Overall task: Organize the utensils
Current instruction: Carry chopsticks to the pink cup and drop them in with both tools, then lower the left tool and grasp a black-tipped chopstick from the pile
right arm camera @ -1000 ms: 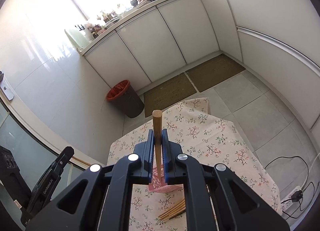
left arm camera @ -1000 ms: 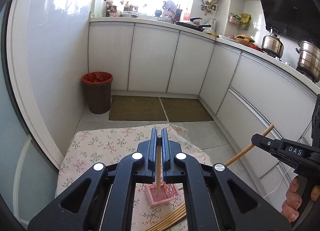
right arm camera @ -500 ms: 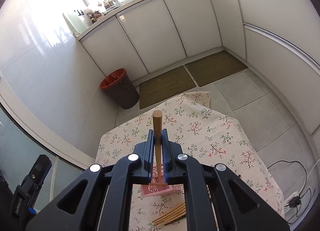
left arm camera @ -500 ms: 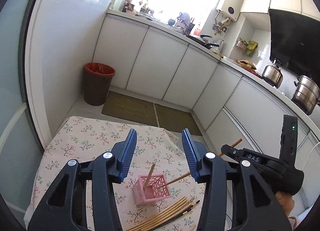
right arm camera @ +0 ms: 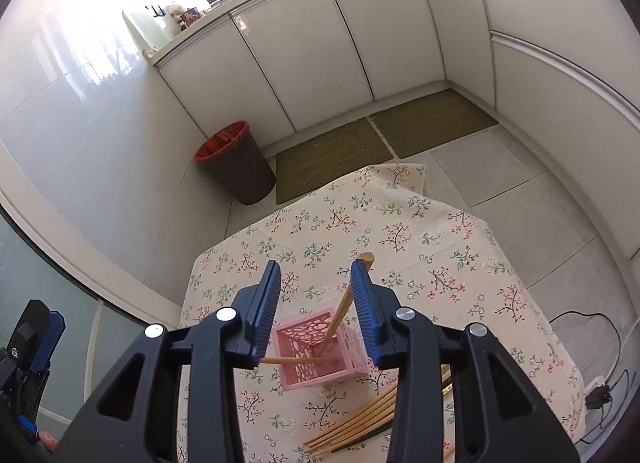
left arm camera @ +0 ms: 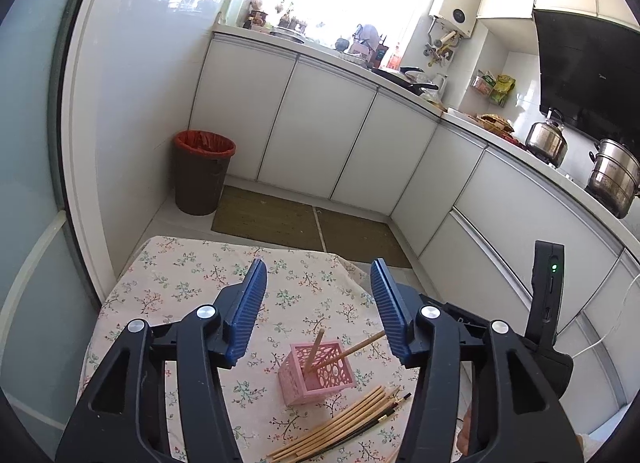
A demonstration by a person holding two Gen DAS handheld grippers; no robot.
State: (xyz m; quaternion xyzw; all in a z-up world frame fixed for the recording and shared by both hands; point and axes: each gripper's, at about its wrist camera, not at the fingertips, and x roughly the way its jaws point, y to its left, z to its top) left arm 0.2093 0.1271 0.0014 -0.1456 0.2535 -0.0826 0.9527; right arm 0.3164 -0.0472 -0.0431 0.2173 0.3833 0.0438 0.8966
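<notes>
Chopsticks dropped into the pink holder, both grippers let go.

Two chopsticks (left arm camera: 316, 349) leaned in the pink holder (left arm camera: 316, 377) near the table's (left arm camera: 180, 275) front edge. The left gripper (left arm camera: 318, 307) stood apart and empty; the right gripper (right arm camera: 316, 303) had just been opening, one stick resting by its pad. Pulling back carelessly might snag that stick and tip the light holder onto the loose bundle (left arm camera: 344, 427).

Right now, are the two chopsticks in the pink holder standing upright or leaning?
Leaning. Both chopsticks sit with their lower ends inside the pink holder and tilt apart toward different sides, one steep, one much flatter.
</notes>
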